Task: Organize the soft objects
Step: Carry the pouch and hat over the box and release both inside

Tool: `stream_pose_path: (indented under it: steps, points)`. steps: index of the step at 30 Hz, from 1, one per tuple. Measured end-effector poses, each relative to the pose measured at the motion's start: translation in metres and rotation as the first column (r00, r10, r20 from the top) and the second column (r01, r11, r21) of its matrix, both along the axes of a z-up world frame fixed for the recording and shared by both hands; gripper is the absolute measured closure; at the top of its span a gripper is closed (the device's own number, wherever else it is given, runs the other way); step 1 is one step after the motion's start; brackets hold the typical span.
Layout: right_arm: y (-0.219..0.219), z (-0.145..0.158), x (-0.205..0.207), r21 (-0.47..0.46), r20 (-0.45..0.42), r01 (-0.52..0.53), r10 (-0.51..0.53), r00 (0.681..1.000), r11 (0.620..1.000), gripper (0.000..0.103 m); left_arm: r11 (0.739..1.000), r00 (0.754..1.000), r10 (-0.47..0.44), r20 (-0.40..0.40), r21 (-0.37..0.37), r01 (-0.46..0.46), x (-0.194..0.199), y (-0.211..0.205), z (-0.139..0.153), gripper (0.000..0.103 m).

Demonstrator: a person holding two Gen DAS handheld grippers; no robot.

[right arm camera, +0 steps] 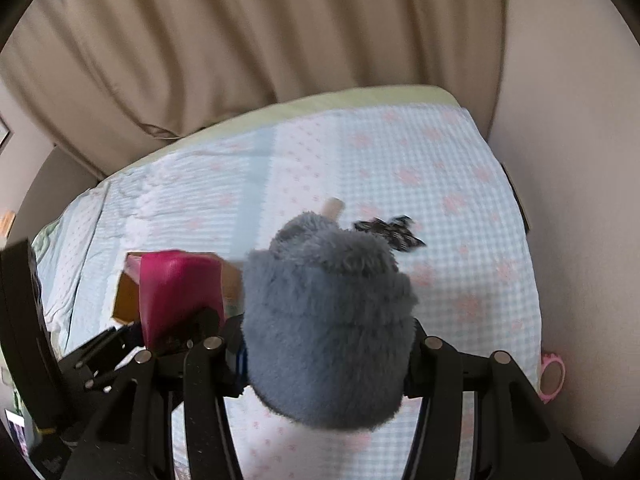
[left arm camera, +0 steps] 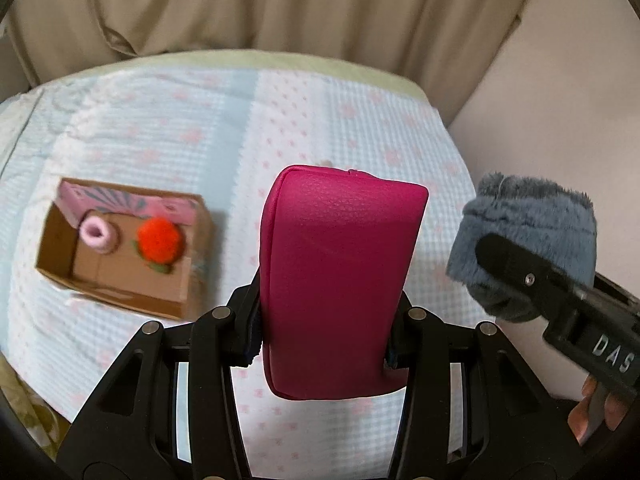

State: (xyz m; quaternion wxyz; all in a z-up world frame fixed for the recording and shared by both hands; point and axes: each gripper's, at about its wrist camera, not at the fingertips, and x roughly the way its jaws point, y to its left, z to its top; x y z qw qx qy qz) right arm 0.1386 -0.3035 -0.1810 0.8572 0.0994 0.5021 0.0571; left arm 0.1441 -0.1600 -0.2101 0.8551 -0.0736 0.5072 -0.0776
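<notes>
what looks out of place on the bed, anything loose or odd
A small black patterned bow and a beige tube-like thing lie loose on the bedcover, away from the cardboard box. Nothing looks spilled or damaged.

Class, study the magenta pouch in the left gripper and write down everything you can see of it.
The magenta pouch is a smooth, rounded-corner case that looks like soft faux leather, with a seam along one edge and a small tab at its top. It stands on end, lifted above the bedspread, clamped low on its sides by the left gripper. Only the pads touch it. The right wrist view shows it in front of the cardboard box.
</notes>
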Motion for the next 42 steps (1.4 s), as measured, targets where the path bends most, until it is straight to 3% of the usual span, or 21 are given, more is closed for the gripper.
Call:
stream_pose_path:
  steps: [4, 11, 22, 29, 42]
  points:
    - [0.044, 0.015, -0.005, -0.004, 0.034, -0.032, 0.032, 0.999, 0.999, 0.053, 1.0, 0.999, 0.016, 0.034, -0.005, -0.016, -0.002, 0.049, 0.022, 0.062]
    - [0.139, 0.019, 0.0, 0.013, 0.035, -0.039, 0.038, 0.999, 0.999, 0.053, 1.0, 0.999, 0.016, 0.038, 0.005, -0.016, 0.011, 0.149, 0.032, 0.062]
    - [0.271, -0.023, 0.027, 0.023, -0.061, -0.042, 0.044, 0.997, 0.999, 0.053, 0.998, 0.999, 0.008, -0.043, 0.066, -0.005, 0.045, 0.307, -0.01, 0.062]
    - [0.318, -0.065, 0.047, -0.005, -0.156, -0.078, 0.076, 0.985, 0.997, 0.053, 0.997, 0.991, -0.011, -0.132, 0.078, 0.022, 0.072, 0.347, -0.058, 0.062]
    - [0.344, -0.158, 0.097, -0.003, -0.312, -0.205, 0.194, 0.93, 0.979, 0.053, 0.995, 0.954, 0.008, -0.301, 0.097, 0.022, 0.111, 0.359, -0.151, 0.062]
